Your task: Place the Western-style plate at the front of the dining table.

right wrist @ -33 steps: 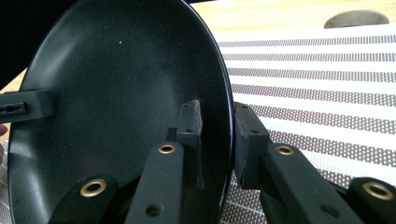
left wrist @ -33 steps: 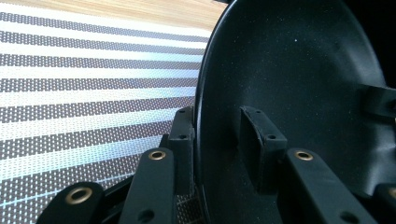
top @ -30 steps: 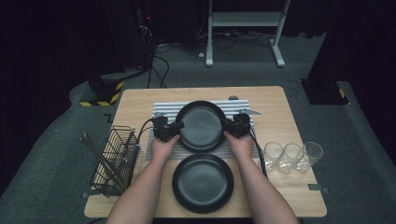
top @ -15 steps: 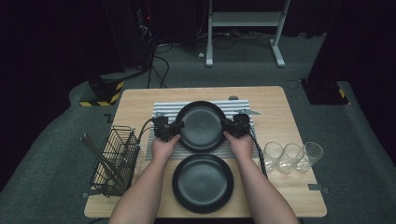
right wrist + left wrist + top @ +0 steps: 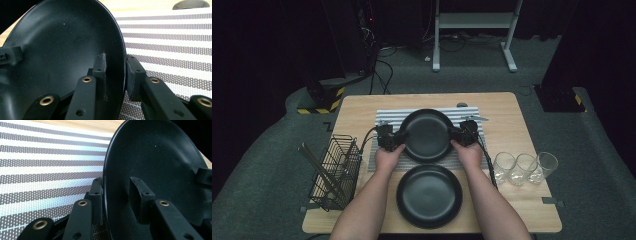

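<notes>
A black plate (image 5: 427, 135) is seen over a striped mat (image 5: 384, 116) at the middle of the wooden table (image 5: 357, 107), flanked on its two sides by the hand-held grippers. The left hand-held gripper (image 5: 390, 139) is placed at the plate's left rim, the right hand-held gripper (image 5: 464, 132) at its right rim, each carried by a hand reaching in from the near edge.

In the left gripper view the plate's rim (image 5: 106, 170) is seen passing between the two jaws: one pad lies against the underside of the rim, while the other pad stands inside the dish, seemingly with a gap to the surface, though this is hard to judge at so close a range. The jaws of the left hand-held gripper have just been opening, with the rim between them. In the right gripper view the rim (image 5: 123, 50) is likewise straddled, one pad inside the dish and one outside, both close to the rim; these jaws too have just been opening. Whether either pair presses on the plate cannot be told for certain.

A second black plate (image 5: 429, 195) lies on the bare table just nearer the person. A wire basket (image 5: 334, 170) stands at the left edge, and three clear glasses (image 5: 524, 167) are lined up at the right.
</notes>
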`<action>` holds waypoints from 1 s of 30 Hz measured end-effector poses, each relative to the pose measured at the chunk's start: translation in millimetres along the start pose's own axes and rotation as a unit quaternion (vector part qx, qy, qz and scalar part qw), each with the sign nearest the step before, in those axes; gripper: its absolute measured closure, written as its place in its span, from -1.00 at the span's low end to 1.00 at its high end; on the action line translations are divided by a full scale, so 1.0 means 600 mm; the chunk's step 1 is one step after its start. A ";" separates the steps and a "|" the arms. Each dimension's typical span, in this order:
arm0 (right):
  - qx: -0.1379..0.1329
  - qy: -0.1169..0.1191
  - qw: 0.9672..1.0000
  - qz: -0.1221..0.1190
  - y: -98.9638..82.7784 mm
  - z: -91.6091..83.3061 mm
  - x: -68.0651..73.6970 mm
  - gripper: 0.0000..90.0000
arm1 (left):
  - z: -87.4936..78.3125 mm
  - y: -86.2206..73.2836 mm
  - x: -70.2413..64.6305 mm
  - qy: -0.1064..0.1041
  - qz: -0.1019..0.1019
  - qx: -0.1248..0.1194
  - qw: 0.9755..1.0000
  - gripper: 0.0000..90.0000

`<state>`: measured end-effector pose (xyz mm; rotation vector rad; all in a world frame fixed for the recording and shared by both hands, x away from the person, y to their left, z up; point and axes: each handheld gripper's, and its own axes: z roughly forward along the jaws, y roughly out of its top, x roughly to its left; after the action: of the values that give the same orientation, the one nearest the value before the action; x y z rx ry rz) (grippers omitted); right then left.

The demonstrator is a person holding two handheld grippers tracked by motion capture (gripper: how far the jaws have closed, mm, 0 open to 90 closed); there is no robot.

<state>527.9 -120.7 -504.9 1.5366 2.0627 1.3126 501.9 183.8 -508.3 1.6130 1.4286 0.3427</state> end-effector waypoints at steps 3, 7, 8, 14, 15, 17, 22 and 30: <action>0.000 -0.003 1.000 0.001 -0.001 0.002 0.000 0.60 | 0.002 -0.001 0.002 0.002 -0.001 0.001 1.000 0.45; 0.008 -0.002 1.000 0.000 0.002 0.007 -0.002 0.60 | 0.005 0.000 0.002 0.006 -0.007 0.005 1.000 0.44; 0.009 -0.002 1.000 -0.001 0.002 0.008 -0.002 0.59 | 0.005 0.000 0.002 0.006 -0.009 0.006 1.000 0.44; 0.016 -0.003 1.000 0.007 0.000 0.014 -0.007 0.57 | 0.008 0.006 -0.004 0.019 0.000 0.018 1.000 0.44; 0.020 -0.004 1.000 0.007 0.001 0.016 -0.007 0.57 | 0.009 0.007 -0.003 0.019 0.000 0.021 1.000 0.44; 0.024 -0.007 1.000 0.005 0.003 0.018 -0.006 0.57 | 0.010 0.006 -0.001 0.019 -0.004 0.024 1.000 0.43; 0.028 -0.015 0.999 -0.001 0.003 0.025 -0.003 0.55 | 0.018 0.003 0.005 0.021 -0.004 0.029 0.999 0.41; 0.030 -0.027 0.999 -0.005 0.001 0.031 0.000 0.53 | 0.026 0.002 0.010 0.022 -0.004 0.039 0.999 0.39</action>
<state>540.4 -111.4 -514.9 1.5666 2.0921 1.2014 515.9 182.2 -517.7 1.6707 1.4984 0.3230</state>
